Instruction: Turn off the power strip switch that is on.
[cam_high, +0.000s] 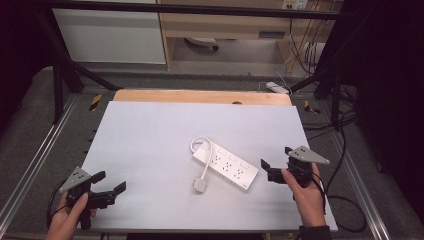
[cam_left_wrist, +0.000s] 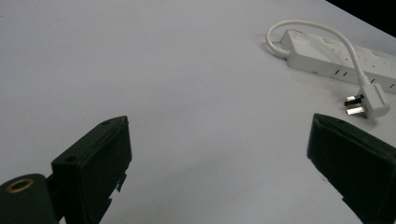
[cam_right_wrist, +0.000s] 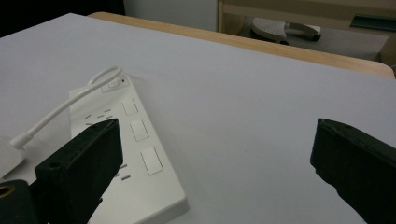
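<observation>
Lying mid-bench, the power strip (cam_high: 226, 164) is waiting between both gaping tools; left tool (cam_left_wrist: 219, 163) is facing its loose plug (cam_left_wrist: 372, 100), likely skidding if nudged; right tool (cam_right_wrist: 217, 172) is overhanging the strip's end, risking a glancing grip.

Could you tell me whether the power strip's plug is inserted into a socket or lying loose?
Loose. The plug lies on the table beside the power strip, its prongs bare.

A broad white table sheet (cam_high: 150, 140) covers a light wooden tabletop (cam_high: 200, 96), whose bare strip shows along the sheet's far edge. Beyond that strip stands a pale wooden cabinet (cam_high: 225, 25). A small white adapter block (cam_high: 276, 87) lies on the floor near the tabletop's far right corner.
</observation>
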